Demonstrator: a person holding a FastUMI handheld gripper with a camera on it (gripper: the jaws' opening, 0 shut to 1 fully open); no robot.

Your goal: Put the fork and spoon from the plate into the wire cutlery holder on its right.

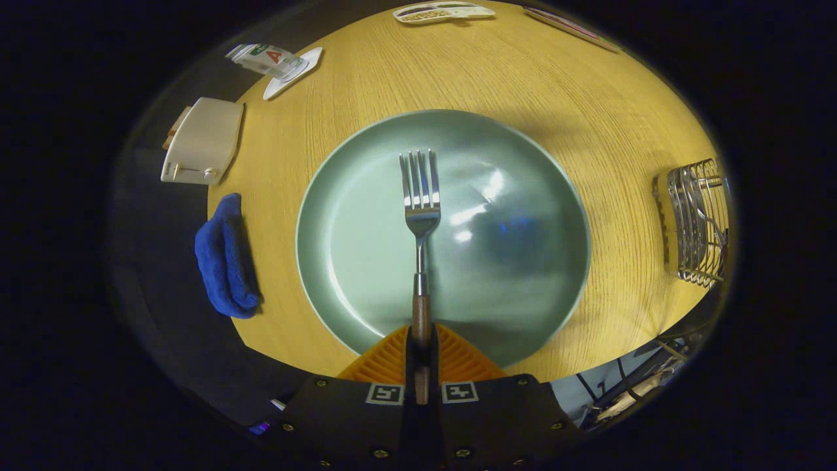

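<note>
Tongs (421, 353) are pinched on the wooden handle of the fork (420, 196): both fingers press its sides, with the handle running back between them and the tines pointing away over the plate (340, 261). Whether the fork rests on the plate or is lifted just clear of it, I cannot tell; it lies along the plate's middle line.

I see no spoon on the plate; apart from the fork, its face is bare and glossy. To the plate's right, well apart from it, sits the wire holder (694, 222) on the table (588, 118). Something thin and metallic seems to stand inside the holder, and it may be the spoon, but the wires and the distortion there make that unsure.

My judgement: the fork's half of the job is in hand, gripped but not yet carried across. If the shape in the holder is the spoon, only the fork is left; if not, the spoon's place is unknown from here.

Left of the plate lie a blue cloth (224, 258), and beyond it a white box (203, 140).
</note>
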